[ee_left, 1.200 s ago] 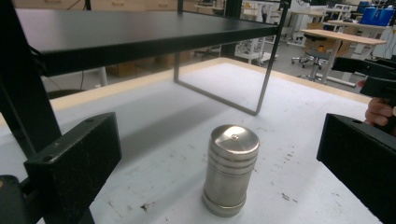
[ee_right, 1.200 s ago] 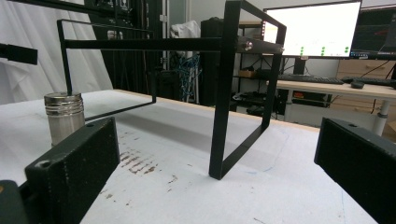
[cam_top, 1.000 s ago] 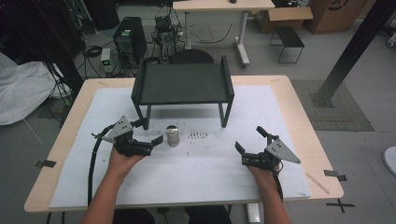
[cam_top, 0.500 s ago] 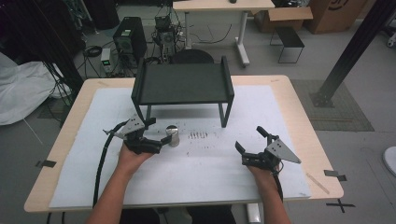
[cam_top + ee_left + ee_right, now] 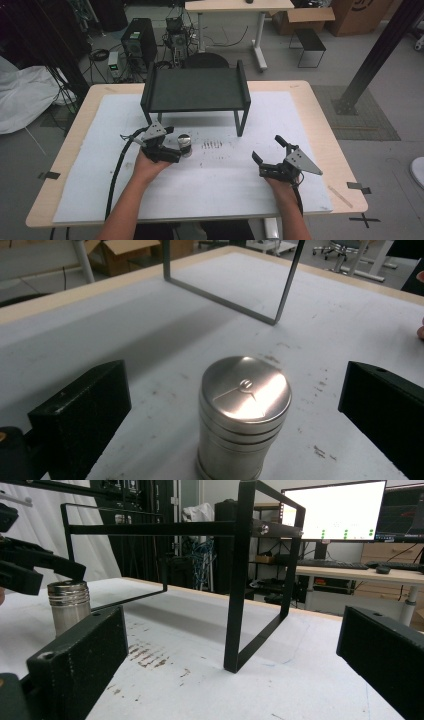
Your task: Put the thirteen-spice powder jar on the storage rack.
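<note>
A small silver metal canister (image 5: 184,144) stands upright on the white mat, in front of the left legs of a black metal rack (image 5: 195,90). My left gripper (image 5: 175,145) is open, with a jaw on either side of the canister and a gap on both sides. In the left gripper view the canister (image 5: 243,415) stands between the wide-apart jaws of the left gripper (image 5: 232,407). My right gripper (image 5: 266,148) rests open at the front right with nothing between its jaws. The right gripper (image 5: 230,660) view looks past the rack's leg (image 5: 236,580) to the canister (image 5: 69,607).
The white mat (image 5: 225,195) covers a wooden table (image 5: 320,100). Dark smudges (image 5: 212,145) mark the mat right of the canister. The rack's frame (image 5: 280,285) stands behind the canister. A computer tower (image 5: 136,40) and cables sit on the floor beyond the table.
My left gripper has moved right along the mat until its open jaws flank the canister. The right gripper and the canister have stayed in place.
</note>
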The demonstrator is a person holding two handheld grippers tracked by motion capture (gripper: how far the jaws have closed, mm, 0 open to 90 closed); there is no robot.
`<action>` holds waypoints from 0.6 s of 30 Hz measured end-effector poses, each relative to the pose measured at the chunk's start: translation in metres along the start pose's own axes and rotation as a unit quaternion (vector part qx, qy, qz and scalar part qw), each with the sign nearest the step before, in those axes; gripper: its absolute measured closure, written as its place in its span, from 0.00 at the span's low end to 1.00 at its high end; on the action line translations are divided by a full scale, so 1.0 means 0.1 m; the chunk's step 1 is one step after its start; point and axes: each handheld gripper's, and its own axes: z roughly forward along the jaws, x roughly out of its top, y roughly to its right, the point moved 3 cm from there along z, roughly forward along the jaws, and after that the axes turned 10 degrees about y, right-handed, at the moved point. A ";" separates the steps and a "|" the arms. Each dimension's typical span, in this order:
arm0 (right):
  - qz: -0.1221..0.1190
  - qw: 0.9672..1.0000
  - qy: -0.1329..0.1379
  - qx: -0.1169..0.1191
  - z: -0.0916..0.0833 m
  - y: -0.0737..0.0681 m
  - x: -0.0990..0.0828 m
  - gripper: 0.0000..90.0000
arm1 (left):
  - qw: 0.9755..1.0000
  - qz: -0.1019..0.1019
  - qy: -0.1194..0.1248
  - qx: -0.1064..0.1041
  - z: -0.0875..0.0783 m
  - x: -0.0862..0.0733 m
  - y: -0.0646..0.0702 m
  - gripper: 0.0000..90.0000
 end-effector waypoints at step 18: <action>0.002 1.000 0.000 0.000 0.00 0.00 0.00 0.00 | 0.999 -0.009 -0.042 0.003 0.09 -0.11 -0.01 0.02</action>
